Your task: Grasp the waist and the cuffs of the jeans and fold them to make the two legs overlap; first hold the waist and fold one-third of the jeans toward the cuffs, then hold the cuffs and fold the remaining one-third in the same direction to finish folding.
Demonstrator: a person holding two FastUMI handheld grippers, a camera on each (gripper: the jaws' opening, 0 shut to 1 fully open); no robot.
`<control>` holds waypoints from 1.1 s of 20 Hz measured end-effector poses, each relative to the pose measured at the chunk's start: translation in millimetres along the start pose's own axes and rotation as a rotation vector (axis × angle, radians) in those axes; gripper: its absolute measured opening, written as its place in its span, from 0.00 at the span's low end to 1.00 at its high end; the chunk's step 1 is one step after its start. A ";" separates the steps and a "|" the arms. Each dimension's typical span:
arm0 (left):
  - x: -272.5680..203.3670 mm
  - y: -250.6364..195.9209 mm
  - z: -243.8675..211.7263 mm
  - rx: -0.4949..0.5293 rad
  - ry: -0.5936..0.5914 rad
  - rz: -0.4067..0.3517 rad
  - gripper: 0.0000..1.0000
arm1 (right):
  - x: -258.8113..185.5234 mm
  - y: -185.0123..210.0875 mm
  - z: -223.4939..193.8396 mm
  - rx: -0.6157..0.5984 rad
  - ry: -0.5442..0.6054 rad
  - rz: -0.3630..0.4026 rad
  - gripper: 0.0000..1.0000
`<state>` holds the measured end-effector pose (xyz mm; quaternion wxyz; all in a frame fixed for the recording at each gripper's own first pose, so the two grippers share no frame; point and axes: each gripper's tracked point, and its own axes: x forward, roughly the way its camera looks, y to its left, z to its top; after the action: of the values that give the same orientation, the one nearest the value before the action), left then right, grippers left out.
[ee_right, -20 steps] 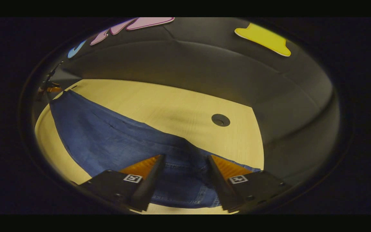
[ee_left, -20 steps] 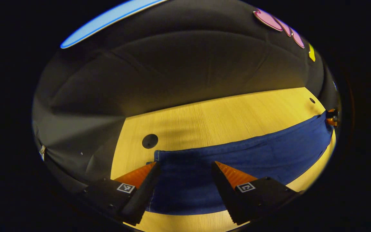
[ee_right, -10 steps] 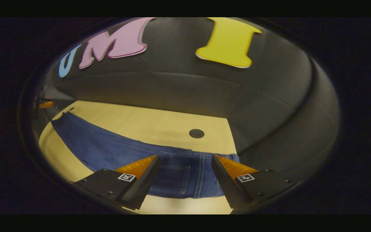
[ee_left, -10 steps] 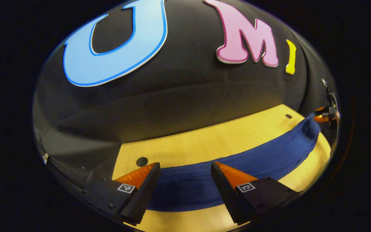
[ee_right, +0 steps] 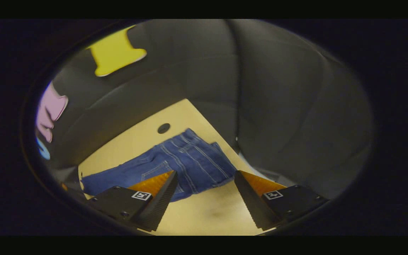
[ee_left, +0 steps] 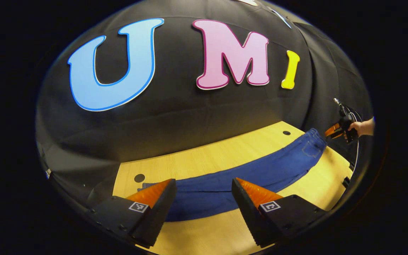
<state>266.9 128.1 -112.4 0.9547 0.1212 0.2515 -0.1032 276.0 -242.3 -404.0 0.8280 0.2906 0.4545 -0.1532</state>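
Observation:
The blue jeans (ee_left: 246, 177) lie flat as one long strip on the wooden table (ee_left: 225, 152), legs overlapped. In the left gripper view my left gripper (ee_left: 202, 184) is open, hovering just in front of the cuff end with nothing between its fingers. The waist end (ee_right: 193, 159) with its pockets shows in the right gripper view. My right gripper (ee_right: 204, 177) is open above the table beside the waist, holding nothing. In the left gripper view the right gripper (ee_left: 335, 130) appears far off past the waist, held by a hand (ee_left: 361, 126).
The table has a round black hole near the cuffs (ee_left: 139, 177) and another near the waist (ee_right: 163, 128). Black cloth walls close in behind and at both ends. The table's right edge (ee_right: 232, 141) runs close to the waist.
Both grippers have pulled back and up from the jeans. The right gripper has also swung to face the waist from the side. The jeans stay flat on the table.

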 end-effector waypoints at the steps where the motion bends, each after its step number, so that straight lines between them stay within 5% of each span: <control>1: -1.4 -1.4 -4.0 0.002 0.006 -0.001 0.98 | 5.9 -4.7 -4.4 0.047 0.019 -0.007 0.98; 7: -13.7 -6.1 -23.3 0.001 0.047 0.020 0.98 | 33.3 -9.4 -13.0 0.351 0.087 0.001 0.98; 12: -10.2 -8.2 -28.2 -0.024 0.062 0.036 0.98 | 47.9 4.4 -15.4 0.427 0.097 -0.028 0.95; 17: -10.0 -18.4 -28.5 -0.025 0.062 0.032 0.98 | 60.0 0.8 -20.1 0.468 0.068 -0.033 0.08; 22: -20.2 -13.4 -32.2 -0.022 0.070 0.043 0.98 | 51.8 7.0 -10.3 0.356 0.016 0.003 0.00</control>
<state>231.5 127.2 -131.8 0.9486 0.1196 0.2832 -0.0756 300.7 -229.8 -449.6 0.7600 0.4345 0.4263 -0.2278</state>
